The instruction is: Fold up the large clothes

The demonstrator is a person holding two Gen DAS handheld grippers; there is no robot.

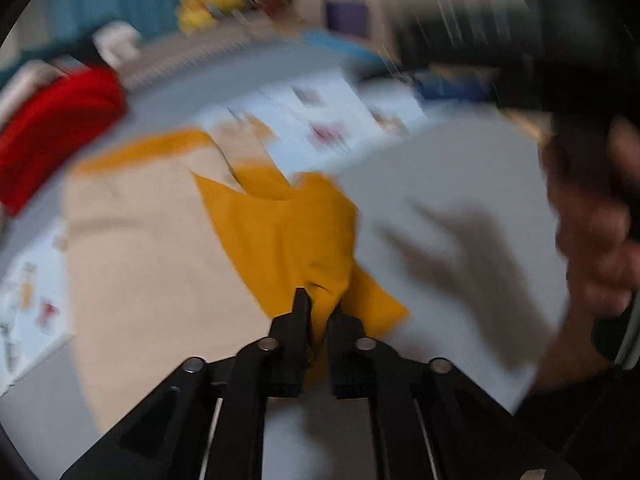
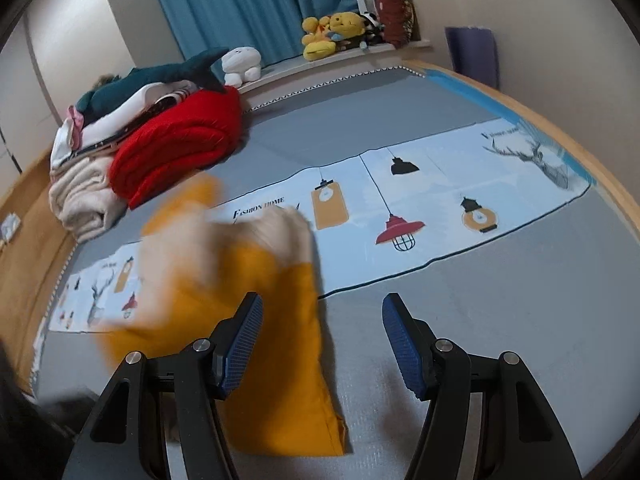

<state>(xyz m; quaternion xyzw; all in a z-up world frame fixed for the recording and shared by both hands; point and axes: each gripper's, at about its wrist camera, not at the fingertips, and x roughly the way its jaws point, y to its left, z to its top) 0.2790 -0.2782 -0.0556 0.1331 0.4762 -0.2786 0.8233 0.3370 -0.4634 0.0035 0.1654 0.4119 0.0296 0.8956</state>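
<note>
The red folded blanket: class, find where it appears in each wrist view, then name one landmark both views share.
Left wrist view: the red folded blanket sits at the far left edge, blurred, above the yellow and beige garment.
Right wrist view: the blanket lies upper left of centre, beside a stack of clothes.
Shared landmark: the pale blue lamp-print cloth across the grey surface.

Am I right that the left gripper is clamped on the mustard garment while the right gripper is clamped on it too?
Not quite. The left gripper is shut on the mustard garment, but the right gripper is open with nothing between its blue pads, as the right wrist view shows.
</note>
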